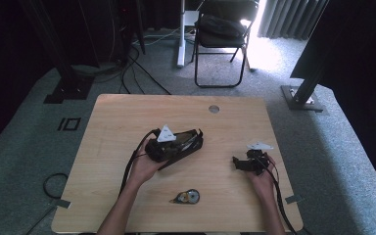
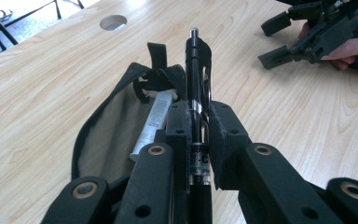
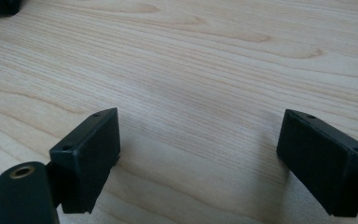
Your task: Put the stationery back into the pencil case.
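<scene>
The left tool (image 2: 199,140) is clamped on a black pen (image 2: 196,88) above the open black pouch (image 2: 107,135); a shallow grip could let the pen tilt and miss the mouth. That tool's own view shows a white tube (image 2: 154,122) inside, which the high view hides. The right tool (image 3: 198,158), jaws apart, rests idle on the surface (image 3: 205,60).

tape dispenser (image 1: 186,197) near front edge | folding chair (image 1: 221,36) behind table (image 1: 117,127)
</scene>
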Demonstrator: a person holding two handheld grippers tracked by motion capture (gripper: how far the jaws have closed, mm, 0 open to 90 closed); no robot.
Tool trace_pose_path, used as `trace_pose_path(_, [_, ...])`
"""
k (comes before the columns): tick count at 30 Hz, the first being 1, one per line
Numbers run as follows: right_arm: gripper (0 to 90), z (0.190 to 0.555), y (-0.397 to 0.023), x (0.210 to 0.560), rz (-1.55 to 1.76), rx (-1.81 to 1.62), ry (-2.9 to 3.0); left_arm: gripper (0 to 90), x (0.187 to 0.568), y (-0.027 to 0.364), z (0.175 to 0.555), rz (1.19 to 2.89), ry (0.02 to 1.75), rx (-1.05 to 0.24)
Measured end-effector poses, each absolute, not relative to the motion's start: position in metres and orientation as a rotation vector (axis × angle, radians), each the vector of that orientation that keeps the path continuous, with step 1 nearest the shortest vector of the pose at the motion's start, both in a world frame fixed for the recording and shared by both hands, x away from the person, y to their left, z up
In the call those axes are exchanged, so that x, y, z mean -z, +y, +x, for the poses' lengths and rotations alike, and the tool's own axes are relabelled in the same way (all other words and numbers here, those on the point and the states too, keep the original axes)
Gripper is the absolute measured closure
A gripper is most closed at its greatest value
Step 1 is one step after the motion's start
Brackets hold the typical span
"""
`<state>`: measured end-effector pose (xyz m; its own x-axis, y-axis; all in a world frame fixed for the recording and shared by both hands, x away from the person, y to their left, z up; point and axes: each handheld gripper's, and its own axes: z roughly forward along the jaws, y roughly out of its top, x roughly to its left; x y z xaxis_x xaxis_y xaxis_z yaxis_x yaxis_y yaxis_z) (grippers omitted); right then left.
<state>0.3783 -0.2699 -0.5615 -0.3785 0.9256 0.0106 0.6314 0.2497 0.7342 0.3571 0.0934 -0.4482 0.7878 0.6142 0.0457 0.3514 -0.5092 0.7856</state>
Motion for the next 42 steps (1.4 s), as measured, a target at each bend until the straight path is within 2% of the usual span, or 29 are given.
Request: trace_pose_path(42, [13.2,0.378,-0.270,0.562,1.418,-0.928,2.101,79.5,0.457,0.106,0.381,2.106,0.758,-0.429])
